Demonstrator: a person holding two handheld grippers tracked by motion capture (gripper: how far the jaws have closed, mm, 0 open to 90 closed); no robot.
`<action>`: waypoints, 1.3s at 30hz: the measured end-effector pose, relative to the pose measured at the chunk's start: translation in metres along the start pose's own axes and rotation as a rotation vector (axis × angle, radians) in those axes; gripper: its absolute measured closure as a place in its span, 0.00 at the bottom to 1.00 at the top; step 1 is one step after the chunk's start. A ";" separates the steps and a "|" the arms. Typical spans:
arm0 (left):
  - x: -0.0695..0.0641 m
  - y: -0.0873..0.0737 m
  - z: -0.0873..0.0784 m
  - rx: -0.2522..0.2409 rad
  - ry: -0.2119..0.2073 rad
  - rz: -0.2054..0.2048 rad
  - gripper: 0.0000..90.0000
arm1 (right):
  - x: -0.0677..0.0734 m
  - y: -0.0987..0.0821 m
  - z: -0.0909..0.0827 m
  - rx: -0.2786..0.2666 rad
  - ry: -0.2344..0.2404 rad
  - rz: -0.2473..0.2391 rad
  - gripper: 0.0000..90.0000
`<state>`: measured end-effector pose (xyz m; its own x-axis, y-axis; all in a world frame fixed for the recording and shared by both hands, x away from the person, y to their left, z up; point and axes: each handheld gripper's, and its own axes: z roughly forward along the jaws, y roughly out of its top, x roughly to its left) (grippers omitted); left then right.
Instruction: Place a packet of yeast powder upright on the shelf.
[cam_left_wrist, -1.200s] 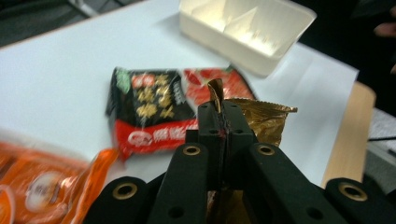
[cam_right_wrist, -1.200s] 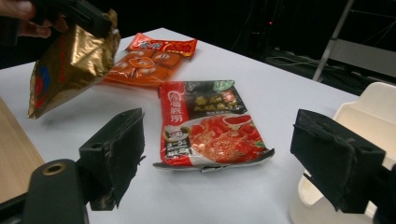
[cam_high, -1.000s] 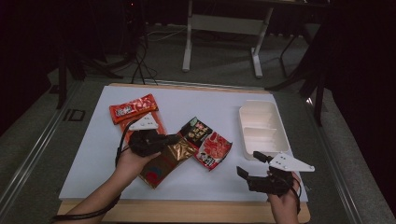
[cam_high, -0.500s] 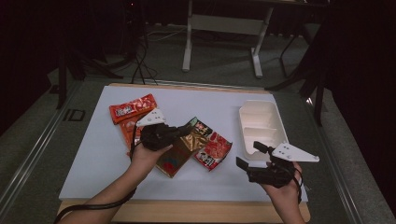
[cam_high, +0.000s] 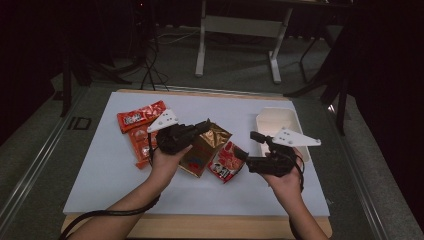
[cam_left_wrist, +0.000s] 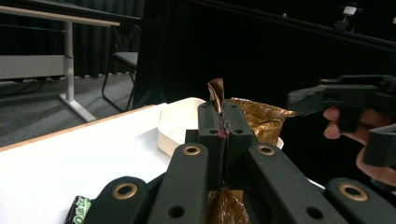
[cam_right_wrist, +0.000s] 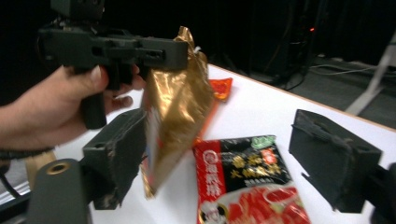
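jaws of left gripper (cam_left_wrist: 219, 122) pinch crinkled gold foil packet (cam_high: 204, 145).

Bare white table surface (cam_high: 100, 170) lies open along the near edge and the left side, giving free passage. The centre is obstructed: a red-and-black packet (cam_high: 227, 160) lies flat there, and the gold packet (cam_high: 205, 147) hangs just above it. Two red packets (cam_high: 140, 127) occupy the far left. The white tray (cam_high: 277, 122) blocks the far right corner.
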<state>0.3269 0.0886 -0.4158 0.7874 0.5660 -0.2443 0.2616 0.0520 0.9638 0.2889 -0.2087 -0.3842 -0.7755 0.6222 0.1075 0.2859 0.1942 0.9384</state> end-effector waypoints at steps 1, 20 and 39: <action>-0.001 -0.001 0.001 -0.006 0.000 -0.004 0.98 | -0.001 0.001 0.005 0.004 0.007 0.002 0.25; -0.013 -0.013 0.011 -0.076 -0.025 0.025 0.98 | -0.013 0.006 0.037 0.092 0.075 0.052 0.85; -0.004 -0.001 0.010 0.031 -0.070 -0.003 0.47 | -0.023 0.025 0.027 0.166 0.130 -0.033 0.99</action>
<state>0.3294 0.0779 -0.4174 0.8236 0.5066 -0.2551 0.2802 0.0277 0.9595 0.3288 -0.1979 -0.3717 -0.8492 0.5121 0.1290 0.3392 0.3417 0.8764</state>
